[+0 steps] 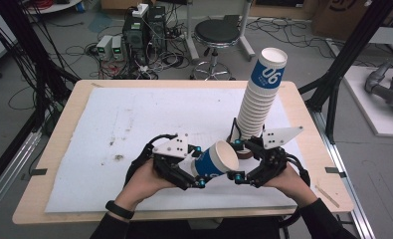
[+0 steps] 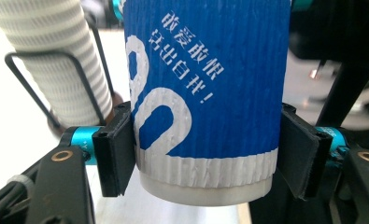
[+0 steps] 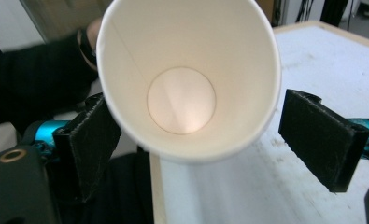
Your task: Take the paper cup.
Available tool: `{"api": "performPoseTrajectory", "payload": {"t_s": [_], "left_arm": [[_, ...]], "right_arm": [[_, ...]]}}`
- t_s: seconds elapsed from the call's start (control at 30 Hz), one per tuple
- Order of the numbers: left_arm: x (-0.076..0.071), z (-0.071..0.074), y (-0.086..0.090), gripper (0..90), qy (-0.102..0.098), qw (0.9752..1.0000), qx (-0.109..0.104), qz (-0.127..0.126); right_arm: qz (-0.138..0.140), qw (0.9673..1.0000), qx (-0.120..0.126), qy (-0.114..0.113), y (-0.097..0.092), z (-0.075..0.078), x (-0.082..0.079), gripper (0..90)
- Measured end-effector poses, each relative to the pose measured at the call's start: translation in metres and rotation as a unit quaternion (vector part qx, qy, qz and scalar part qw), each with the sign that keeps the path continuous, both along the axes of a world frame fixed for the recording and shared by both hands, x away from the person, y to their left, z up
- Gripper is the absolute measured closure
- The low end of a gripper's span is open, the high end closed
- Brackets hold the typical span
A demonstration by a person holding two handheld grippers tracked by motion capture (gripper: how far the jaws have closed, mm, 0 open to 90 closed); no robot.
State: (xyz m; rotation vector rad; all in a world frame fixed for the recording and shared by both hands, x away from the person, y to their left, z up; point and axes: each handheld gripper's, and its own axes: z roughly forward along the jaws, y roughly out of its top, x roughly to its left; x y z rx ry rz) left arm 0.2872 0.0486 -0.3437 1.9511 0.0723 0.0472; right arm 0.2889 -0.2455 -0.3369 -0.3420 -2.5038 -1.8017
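Squeezing the blue paper cup (image 1: 215, 159) near the table's (image 1: 64, 144) six o'clock edge is the left gripper (image 1: 200, 167). The right gripper's (image 1: 237, 160) jaws stand apart around its rim.

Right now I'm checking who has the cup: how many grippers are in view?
2. The left gripper is shut on the single blue cup at the table's near edge; the right gripper, fingers open, faces the cup's mouth beside the cup stack.
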Motion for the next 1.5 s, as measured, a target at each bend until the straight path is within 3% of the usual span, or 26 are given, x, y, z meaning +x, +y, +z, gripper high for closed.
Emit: {"api": "performPoseTrajectory", "payload": {"t_s": [0.2,0.3,0.43,0.6,0.8,0.93,1.07,1.23,1.37,1.5], "left_arm": [[-0.001,-0.002,-0.006,29.9,0.002,0.9996,-0.028,-0.003],[-0.003,-0.005,-0.010,29.8,0.005,0.9995,-0.032,-0.001],[-0.003,-0.007,-0.014,29.7,0.011,0.9995,-0.029,-0.002],[-0.005,-0.007,-0.018,28.9,0.006,0.9999,0.007,0.005],[-0.008,-0.008,-0.026,26.0,-0.005,0.9988,0.047,0.009],[-0.009,-0.011,-0.031,25.5,-0.008,0.9980,0.062,0.006],[-0.009,-0.013,-0.033,29.0,-0.012,0.9980,0.061,0.005],[-0.008,-0.014,-0.030,29.3,-0.007,0.9997,0.022,0.004],[-0.007,-0.013,-0.026,29.5,0.004,0.9995,-0.030,0.006],[-0.007,-0.013,-0.025,29.4,0.009,0.9990,-0.044,0.004]], "right_arm": [[0.009,0.9982,0.055,0.023,0.003,0.001,-0.001,13.3],[0.011,0.9974,0.065,0.030,0.005,0.001,-0.002,14.0],[0.015,0.9973,0.069,0.020,0.006,0.001,-0.003,20.7],[0.018,0.9985,0.049,0.013,0.007,0.001,-0.003,23.3],[0.018,0.9997,-0.005,-0.013,0.013,0.002,-0.007,23.6],[0.021,0.9993,-0.029,-0.014,0.016,0.004,-0.008,23.6],[0.021,0.9991,-0.034,-0.016,0.018,0.006,-0.010,23.5],[0.017,0.9996,-0.013,-0.018,0.017,0.006,-0.010,18.0],[0.018,0.9996,0.019,-0.009,0.015,0.005,-0.010,17.7],[0.016,0.9988,0.045,-0.003,0.013,0.005,-0.010,17.7]]}}
